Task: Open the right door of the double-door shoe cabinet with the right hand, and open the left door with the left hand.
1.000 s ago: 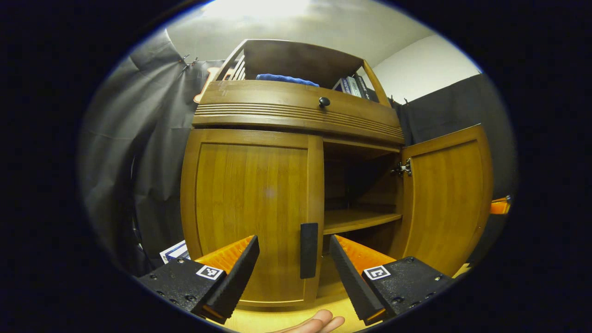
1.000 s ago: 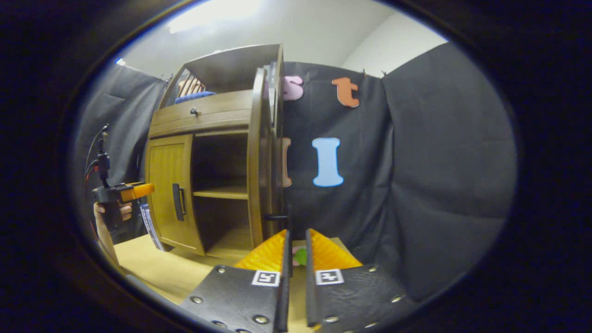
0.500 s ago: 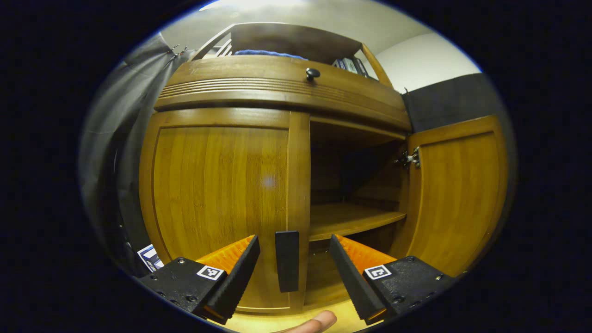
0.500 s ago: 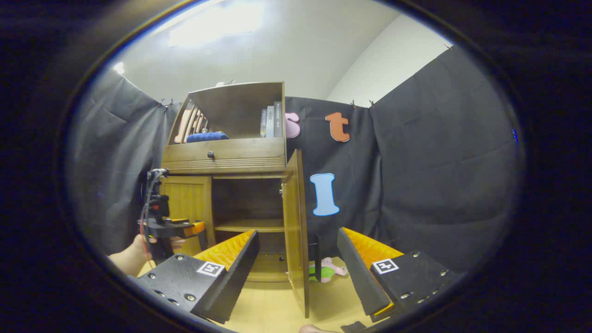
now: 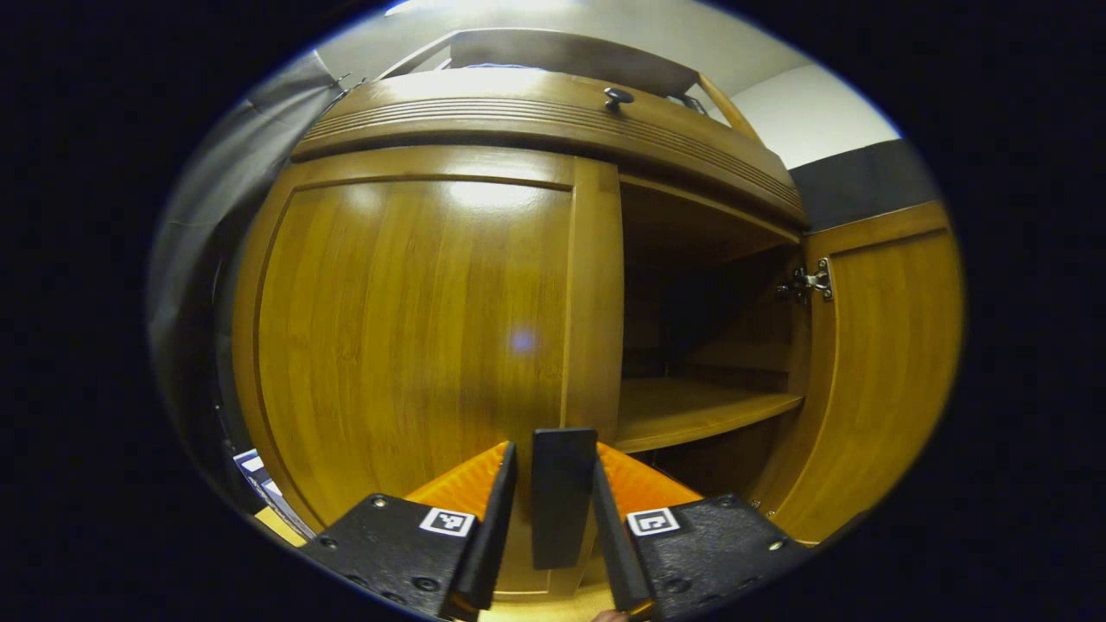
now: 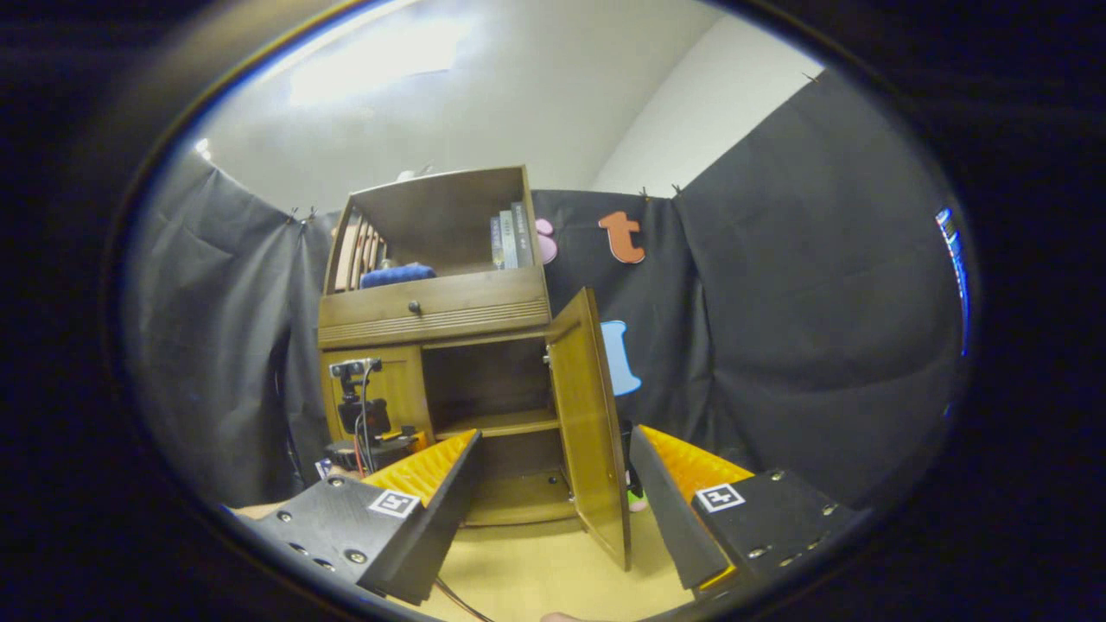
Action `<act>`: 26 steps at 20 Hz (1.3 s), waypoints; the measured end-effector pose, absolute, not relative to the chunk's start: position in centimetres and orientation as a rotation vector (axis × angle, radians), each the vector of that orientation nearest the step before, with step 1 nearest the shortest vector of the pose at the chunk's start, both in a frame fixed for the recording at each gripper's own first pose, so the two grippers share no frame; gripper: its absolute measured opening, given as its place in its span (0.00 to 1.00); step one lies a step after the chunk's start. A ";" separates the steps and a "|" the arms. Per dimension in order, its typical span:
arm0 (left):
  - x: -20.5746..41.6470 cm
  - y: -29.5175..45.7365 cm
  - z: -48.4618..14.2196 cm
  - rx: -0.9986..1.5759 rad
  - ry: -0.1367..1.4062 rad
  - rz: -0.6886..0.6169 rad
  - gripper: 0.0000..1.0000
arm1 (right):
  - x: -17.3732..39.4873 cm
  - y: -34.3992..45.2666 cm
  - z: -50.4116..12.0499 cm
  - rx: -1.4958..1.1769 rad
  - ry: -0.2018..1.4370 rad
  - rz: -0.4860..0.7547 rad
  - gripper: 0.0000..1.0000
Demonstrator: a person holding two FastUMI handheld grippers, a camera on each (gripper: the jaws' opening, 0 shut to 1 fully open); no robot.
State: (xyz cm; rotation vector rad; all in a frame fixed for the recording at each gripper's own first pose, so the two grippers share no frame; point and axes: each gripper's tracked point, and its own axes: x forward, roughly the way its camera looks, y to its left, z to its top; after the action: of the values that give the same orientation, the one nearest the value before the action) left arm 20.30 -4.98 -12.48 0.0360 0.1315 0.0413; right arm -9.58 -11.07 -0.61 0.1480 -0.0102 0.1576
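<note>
Now the left gripper (image 5: 553, 505) is sitting low in front of the left door (image 5: 406, 345), its two fingers drawn in narrow around the door's black handle (image 5: 562, 497), one finger on each side of the bar. Whether both pads are actually pressing on the bar I cannot tell. Just ahead of the fingers the left door is standing flush with the cabinet front, not swung out. Off to the gripper's right, the inner shelf (image 5: 700, 413) is showing through the uncovered half, and beyond it the right door (image 5: 881, 363) is hanging swung wide on its metal hinge (image 5: 808, 282). Above the fingers, the drawer knob (image 5: 617, 95) is jutting from the ribbed drawer front.

Farther back from the shoe cabinet (image 6: 449, 345), the right gripper (image 6: 553, 492) is hovering with its fingers spread wide and nothing between them. Straight ahead of it, the right door (image 6: 592, 432) is standing open, edge toward the camera. Ahead and to its left, the left gripper (image 6: 367, 436) is sitting against the closed left door (image 6: 389, 397). Higher up, books (image 6: 510, 240) and a blue cloth (image 6: 397, 275) are resting in the top compartment.
</note>
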 end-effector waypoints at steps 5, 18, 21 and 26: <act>20.8 -4.8 -12.9 0.096 0.186 0.082 0.34 | -10.2 -9.1 -0.6 0.138 -0.003 0.178 1.00; 20.0 -4.7 -14.0 0.078 0.316 0.092 0.32 | -11.0 -7.7 0.3 0.115 -0.025 0.189 1.00; 18.9 -4.8 -13.8 0.055 0.323 0.078 0.32 | -10.9 -8.0 0.0 0.113 -0.023 0.180 0.96; 15.4 -5.3 -13.3 0.023 0.334 0.006 0.33 | -11.1 -7.4 -0.4 0.112 -0.021 0.191 0.96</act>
State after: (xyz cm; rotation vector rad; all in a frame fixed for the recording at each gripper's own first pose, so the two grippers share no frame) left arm 15.37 -5.27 -13.25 0.0233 0.3344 0.0058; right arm -11.11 -7.45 -0.38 0.1121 -0.0209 0.1913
